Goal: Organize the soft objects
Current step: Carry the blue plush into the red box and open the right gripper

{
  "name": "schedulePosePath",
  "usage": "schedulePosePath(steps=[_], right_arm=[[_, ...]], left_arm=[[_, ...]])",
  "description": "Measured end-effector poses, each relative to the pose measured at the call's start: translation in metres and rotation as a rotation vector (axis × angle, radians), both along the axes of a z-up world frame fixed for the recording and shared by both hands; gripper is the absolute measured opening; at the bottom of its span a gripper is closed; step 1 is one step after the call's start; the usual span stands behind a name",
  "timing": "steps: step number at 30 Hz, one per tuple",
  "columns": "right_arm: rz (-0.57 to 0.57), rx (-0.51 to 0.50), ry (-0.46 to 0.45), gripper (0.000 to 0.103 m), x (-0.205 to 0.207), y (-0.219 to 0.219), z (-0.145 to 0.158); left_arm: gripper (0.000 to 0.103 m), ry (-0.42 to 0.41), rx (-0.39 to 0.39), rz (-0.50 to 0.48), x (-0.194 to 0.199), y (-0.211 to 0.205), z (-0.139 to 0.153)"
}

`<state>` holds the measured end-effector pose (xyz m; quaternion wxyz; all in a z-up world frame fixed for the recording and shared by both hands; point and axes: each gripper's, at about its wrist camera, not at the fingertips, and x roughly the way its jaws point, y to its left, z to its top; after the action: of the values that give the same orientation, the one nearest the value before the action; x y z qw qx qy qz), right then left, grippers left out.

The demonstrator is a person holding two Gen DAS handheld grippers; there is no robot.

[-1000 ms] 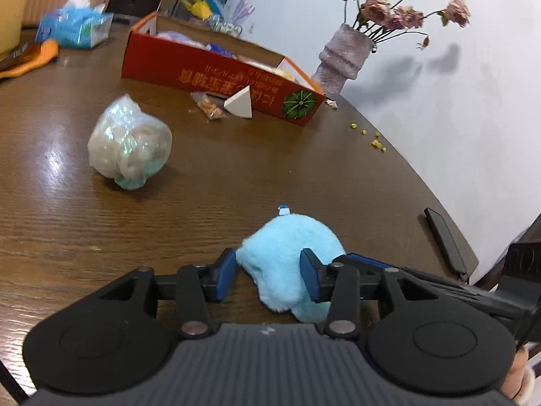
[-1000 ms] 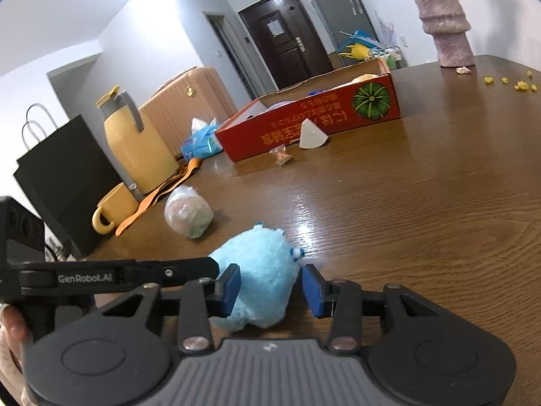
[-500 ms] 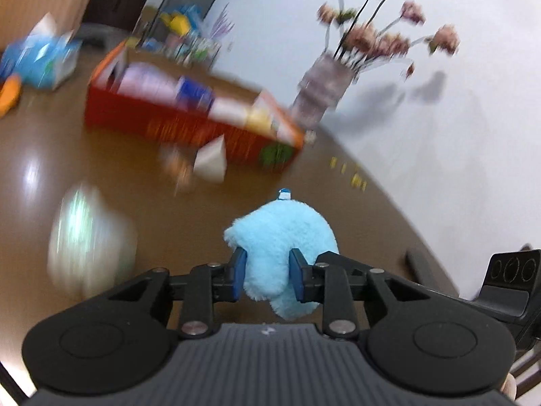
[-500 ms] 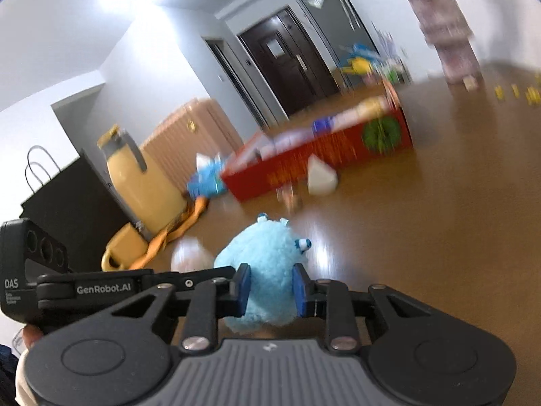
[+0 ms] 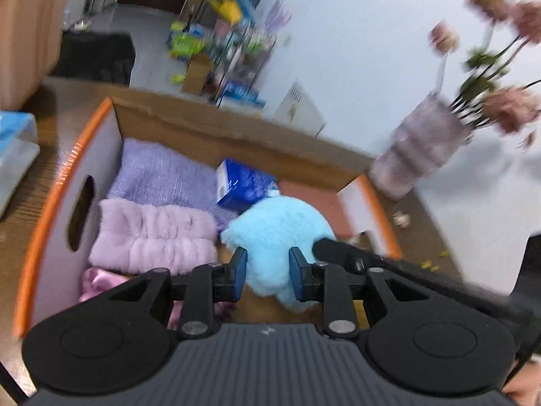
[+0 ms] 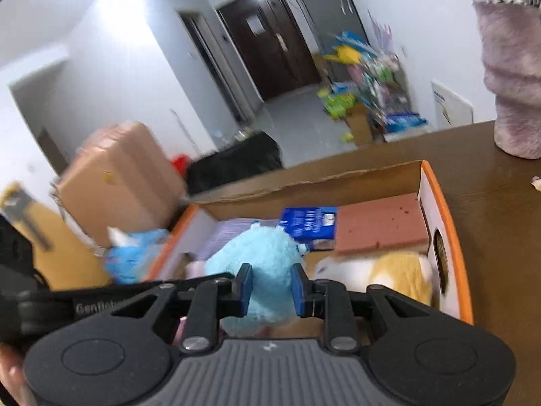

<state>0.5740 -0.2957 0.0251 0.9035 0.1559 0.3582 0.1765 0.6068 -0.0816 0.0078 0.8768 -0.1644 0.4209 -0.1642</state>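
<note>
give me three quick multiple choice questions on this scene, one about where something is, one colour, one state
1. Where is the blue plush toy?
A. flat on the table
B. held over the open cardboard box
C. beside the vase

2. What colour is the fluffy folded item in the box's left part?
A. pale purple
B. green
C. black

3. How is the plush held?
A. by neither tool
B. by the left tool only
C. by both tools, the right tool too

Answers:
1 B, the box interior shows beneath it.
2 A, it looks lilac in the left wrist view.
3 C, each view shows pads pressing into its fur, the right tool's jaws closing.
</note>
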Motion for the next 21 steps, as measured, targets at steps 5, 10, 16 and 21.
schedulePosePath(steps=[5,10,16,21], right_arm=[[-0.032,0.002,0.11,0.011,0.049,0.012,-0.032],[-0.012,-0.14,0.114,0.0,0.056,0.038,-0.05],[-0.05,-0.192,0.031,0.013,0.035,0.031,-0.022],[-0.069,-0.206,-0.063,0.014,-0.001,0.006,0.038]], left_arm=[[0.024,0.038,0.104,0.05,0.018,-0.003,-0.018],[0.025,0.071,0.149,0.05,0.022,-0.006,-0.03],[0.04,0.007,0.134,-0.019,0.001,-0.002,0.001],[0.042,-0.14,0.197,-0.015,-0.048,0.013,0.065]])
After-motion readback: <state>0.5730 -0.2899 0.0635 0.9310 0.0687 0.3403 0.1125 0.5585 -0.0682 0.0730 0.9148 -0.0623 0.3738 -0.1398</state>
